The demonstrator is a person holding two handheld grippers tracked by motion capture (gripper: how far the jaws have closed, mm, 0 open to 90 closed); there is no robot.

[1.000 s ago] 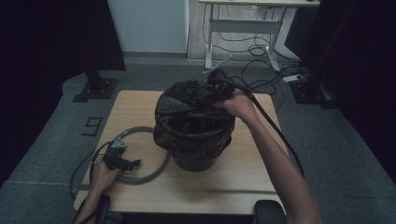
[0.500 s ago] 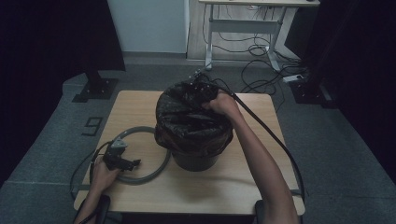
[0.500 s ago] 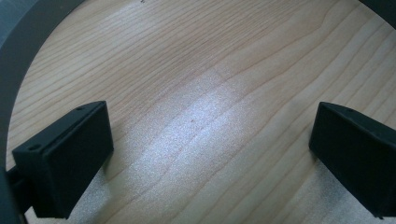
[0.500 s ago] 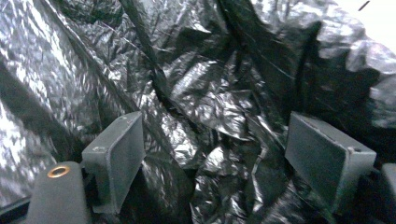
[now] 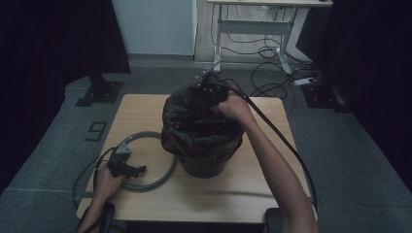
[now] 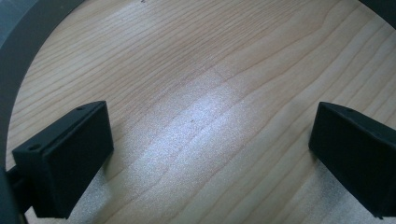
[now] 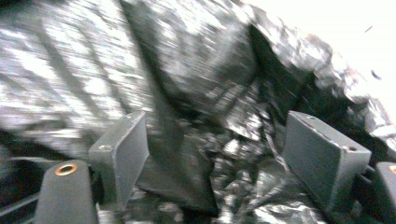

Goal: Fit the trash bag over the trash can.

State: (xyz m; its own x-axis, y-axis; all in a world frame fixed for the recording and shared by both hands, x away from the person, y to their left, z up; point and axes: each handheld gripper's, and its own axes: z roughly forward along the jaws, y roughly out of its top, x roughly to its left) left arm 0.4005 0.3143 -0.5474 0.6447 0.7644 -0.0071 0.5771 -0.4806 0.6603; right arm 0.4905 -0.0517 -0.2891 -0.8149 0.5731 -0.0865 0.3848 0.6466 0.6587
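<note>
A: High view?
B: A dark bin (image 5: 204, 162) lined with a black bag (image 5: 194, 124) stands mid-surface (image 5: 145, 104). The right gripper (image 5: 210, 91) is at the bag's far rim, and its cable (image 5: 279, 141) trails back toward the near right. The left gripper (image 5: 127, 167) rests near left, inside a grey ring (image 5: 167, 170) lying flat beside the bin.

A: Left gripper view?
B: Jaws spread wide, bare wood between them, the ring curving along the left edge.

A: Right gripper view?
B: Blurred. Jaws spread, having just been opening; crumpled bag film lies between them, but neither pad visibly presses on it.
</note>
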